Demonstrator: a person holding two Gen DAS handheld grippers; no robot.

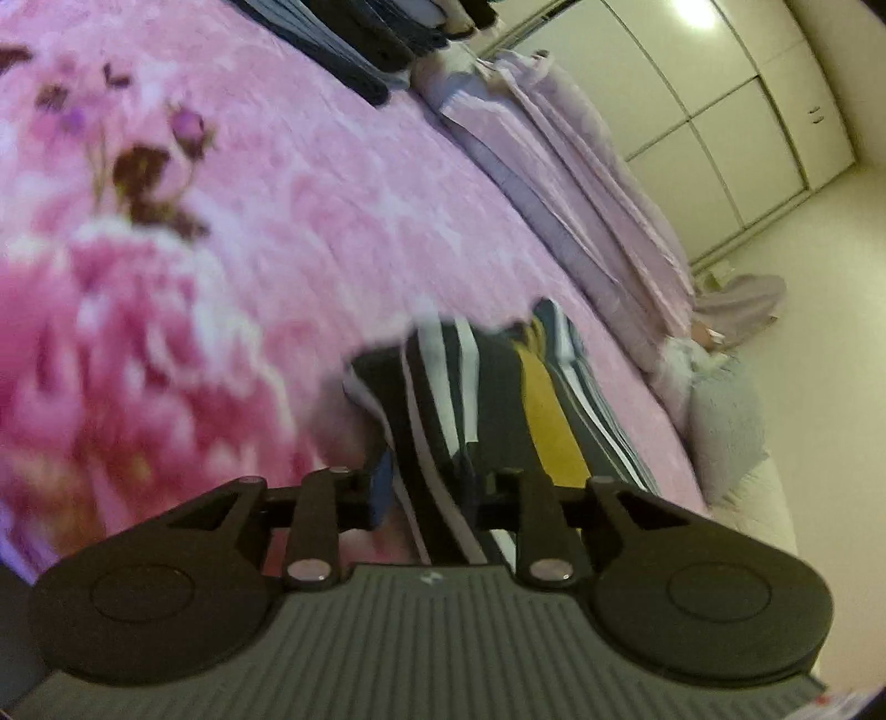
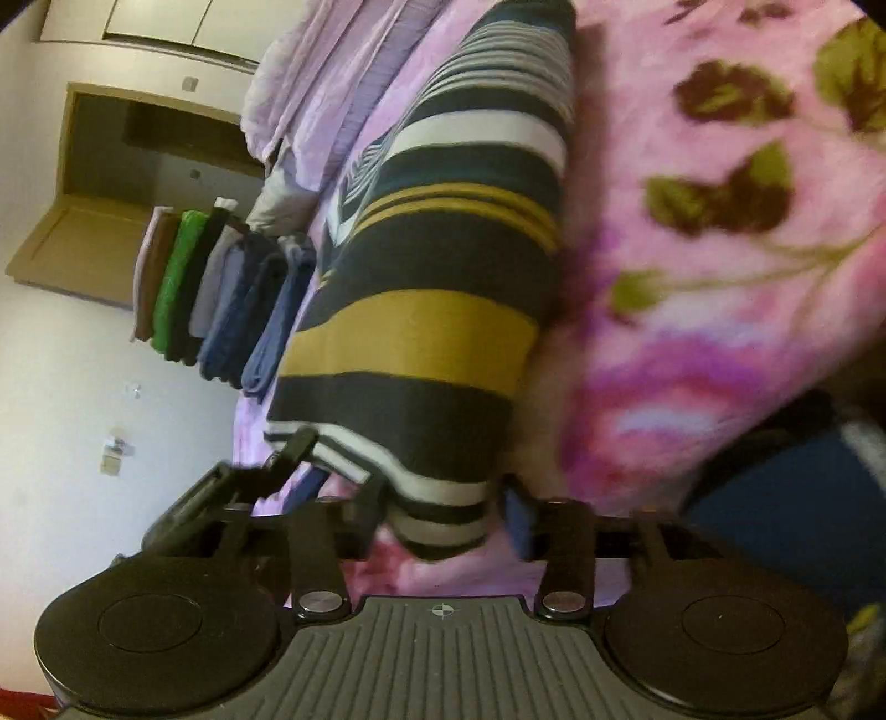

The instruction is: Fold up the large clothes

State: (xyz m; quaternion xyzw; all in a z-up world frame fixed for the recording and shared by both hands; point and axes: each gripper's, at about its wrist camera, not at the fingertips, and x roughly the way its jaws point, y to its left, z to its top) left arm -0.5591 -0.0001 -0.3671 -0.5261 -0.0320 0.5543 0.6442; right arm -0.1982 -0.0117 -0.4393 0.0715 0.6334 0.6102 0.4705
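A folded garment with navy, white and mustard stripes lies on a pink floral blanket. In the right wrist view its near end hangs between the fingers of my right gripper. The jaws stand wider than the cloth, with a sliver of blanket showing beside the right pad. In the left wrist view the same striped garment runs bunched through my left gripper, whose narrow jaws pinch it. The picture is blurred.
A stack of folded clothes sits on the bed past the garment, also visible as the stack. Crumpled lilac bedding lines the bed's edge, with pale wardrobe doors behind. Something dark blue shows at lower right.
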